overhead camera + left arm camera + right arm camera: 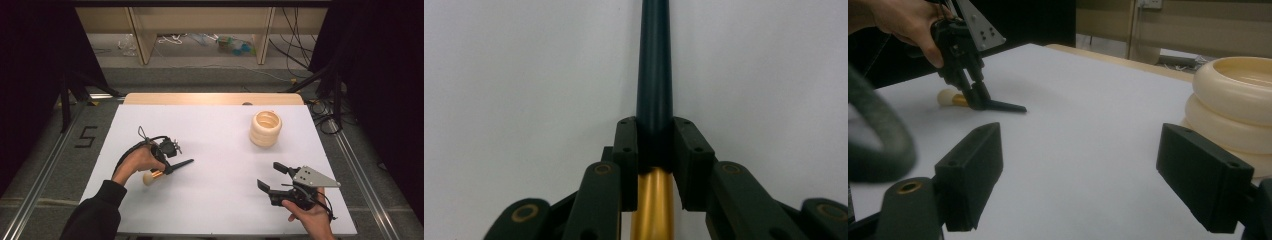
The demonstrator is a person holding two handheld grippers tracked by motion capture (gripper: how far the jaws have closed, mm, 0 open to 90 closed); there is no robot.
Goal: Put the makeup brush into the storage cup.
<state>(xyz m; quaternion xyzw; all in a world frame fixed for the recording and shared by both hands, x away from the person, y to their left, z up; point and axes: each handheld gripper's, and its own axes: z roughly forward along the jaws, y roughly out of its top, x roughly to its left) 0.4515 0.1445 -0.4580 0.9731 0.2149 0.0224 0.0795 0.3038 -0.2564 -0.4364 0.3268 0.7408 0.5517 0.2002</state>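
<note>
1. White table [220,200]: bare between the two grippers.
2. Stack of cream rings [265,128]: far right, well apart from both.
3. Right gripper [272,176]: jaws spread, holding nothing.
4. Left gripper [170,167]: pinching a dark rod [654,75], seemingly a brush handle, lying on the table's left.

The brush [654,75] has a smooth dark handle and glossy gold metal ferrule; the stacked rings [265,128] look cream plastic; the surface [220,150] is matt white.

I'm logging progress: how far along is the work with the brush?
Done: the left gripper has clamped the brush where its dark handle meets the gold ferrule. In hand: it lies on the table. Left: lifting it; the right gripper waits open near the stacked rings.
</note>
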